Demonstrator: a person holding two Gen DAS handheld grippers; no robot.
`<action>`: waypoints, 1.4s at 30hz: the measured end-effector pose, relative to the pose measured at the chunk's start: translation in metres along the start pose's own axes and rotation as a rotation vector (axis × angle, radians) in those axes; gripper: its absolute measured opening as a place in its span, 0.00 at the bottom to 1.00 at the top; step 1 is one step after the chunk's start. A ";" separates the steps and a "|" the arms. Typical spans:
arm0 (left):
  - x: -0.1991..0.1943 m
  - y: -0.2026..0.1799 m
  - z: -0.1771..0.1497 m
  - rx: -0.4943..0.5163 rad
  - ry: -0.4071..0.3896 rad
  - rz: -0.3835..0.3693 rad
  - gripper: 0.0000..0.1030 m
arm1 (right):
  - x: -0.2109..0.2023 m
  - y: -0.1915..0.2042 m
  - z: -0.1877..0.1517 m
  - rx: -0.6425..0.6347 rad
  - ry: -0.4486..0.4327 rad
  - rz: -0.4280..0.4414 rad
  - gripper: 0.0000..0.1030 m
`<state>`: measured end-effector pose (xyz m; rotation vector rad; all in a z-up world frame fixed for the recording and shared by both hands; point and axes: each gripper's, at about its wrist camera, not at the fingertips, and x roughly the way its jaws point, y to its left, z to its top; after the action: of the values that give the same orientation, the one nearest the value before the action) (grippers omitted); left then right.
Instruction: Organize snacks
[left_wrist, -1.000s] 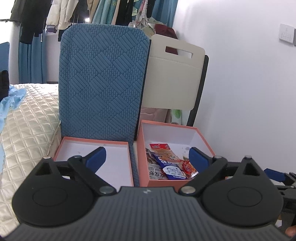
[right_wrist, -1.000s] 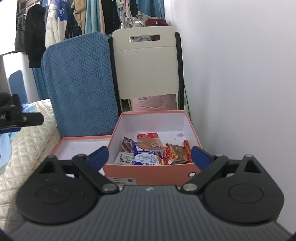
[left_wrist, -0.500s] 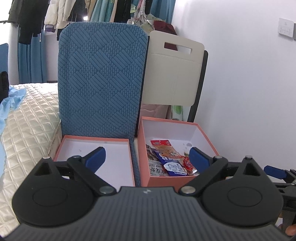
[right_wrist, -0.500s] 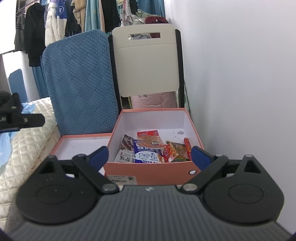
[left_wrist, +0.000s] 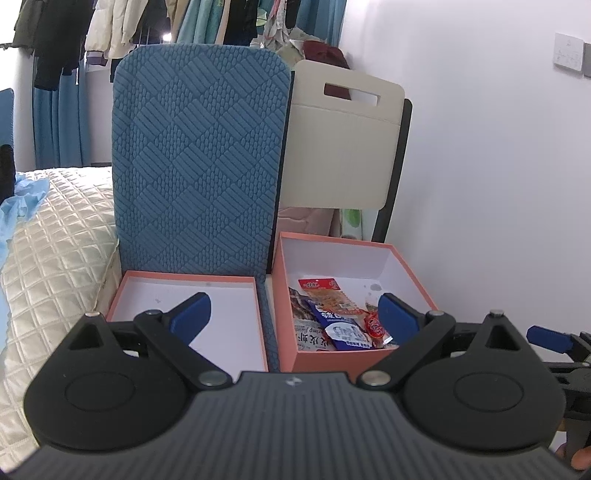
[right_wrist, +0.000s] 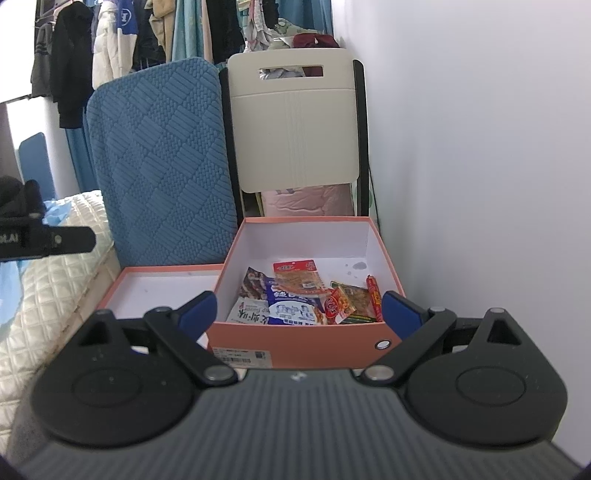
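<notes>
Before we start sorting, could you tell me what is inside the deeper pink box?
The deeper pink box holds overlapping snack packets: a blue-and-white packet, a red-topped packet, a thin red stick. Whatever lies beneath them is covered.

Snacks (right_wrist: 303, 295) in box (right_wrist: 295, 338); lid (right_wrist: 162, 284) left; chair (right_wrist: 295, 125) behind.

A blue textured mat (left_wrist: 271, 332) carries a shallow salmon-pink box lid (left_wrist: 192, 278) and, just right of it, a deeper salmon-pink box (right_wrist: 295, 338) holding snack packets (right_wrist: 295, 295).
</notes>
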<state>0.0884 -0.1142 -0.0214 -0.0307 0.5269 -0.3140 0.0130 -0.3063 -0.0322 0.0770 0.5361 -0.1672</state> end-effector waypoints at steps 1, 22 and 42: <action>0.000 0.000 0.000 0.000 -0.002 -0.004 0.96 | 0.000 0.000 0.000 -0.001 0.000 0.008 0.94; -0.002 0.000 0.001 0.000 0.002 -0.016 0.96 | -0.001 -0.001 0.002 0.002 -0.001 0.013 0.94; -0.004 -0.001 0.002 0.009 -0.001 -0.024 0.96 | -0.002 -0.001 0.001 0.004 -0.001 0.012 0.94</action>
<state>0.0859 -0.1138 -0.0180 -0.0285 0.5245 -0.3403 0.0118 -0.3073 -0.0308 0.0845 0.5337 -0.1565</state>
